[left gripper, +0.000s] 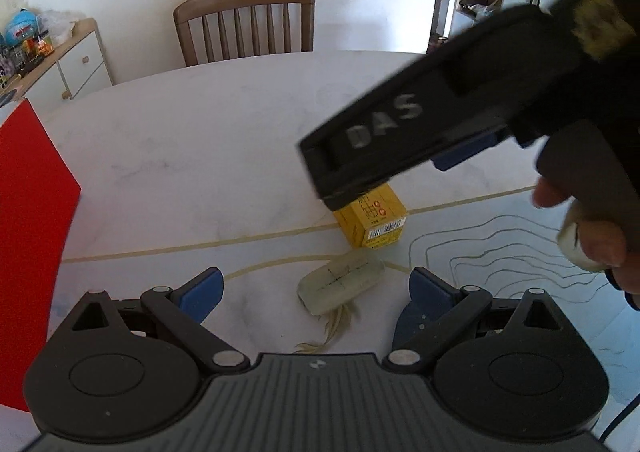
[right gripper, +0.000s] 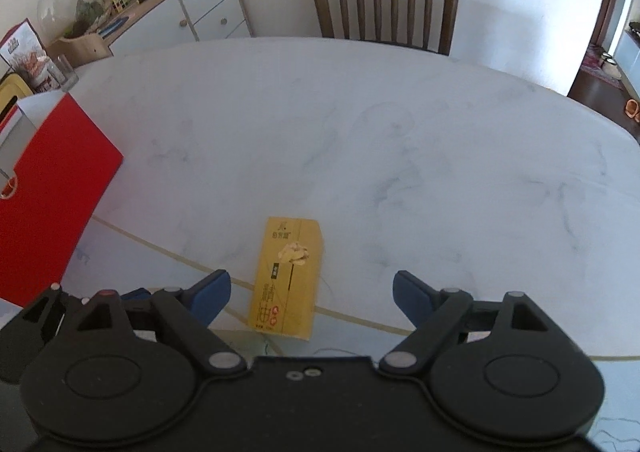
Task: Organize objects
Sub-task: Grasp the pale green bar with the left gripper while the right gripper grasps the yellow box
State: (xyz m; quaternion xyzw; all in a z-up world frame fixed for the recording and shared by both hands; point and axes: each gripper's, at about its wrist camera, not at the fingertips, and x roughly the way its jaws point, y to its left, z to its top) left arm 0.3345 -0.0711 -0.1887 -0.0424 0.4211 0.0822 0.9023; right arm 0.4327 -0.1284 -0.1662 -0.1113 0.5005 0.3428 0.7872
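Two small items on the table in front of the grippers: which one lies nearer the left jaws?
The translucent pale case, between the open left jaws' tips. The yellow box sits farther out, under the right gripper.

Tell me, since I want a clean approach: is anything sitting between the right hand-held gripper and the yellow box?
Nothing visible is. In the right wrist view the right hand-held gripper stands open with the yellow box lying directly ahead between its fingers, only bare table around it.
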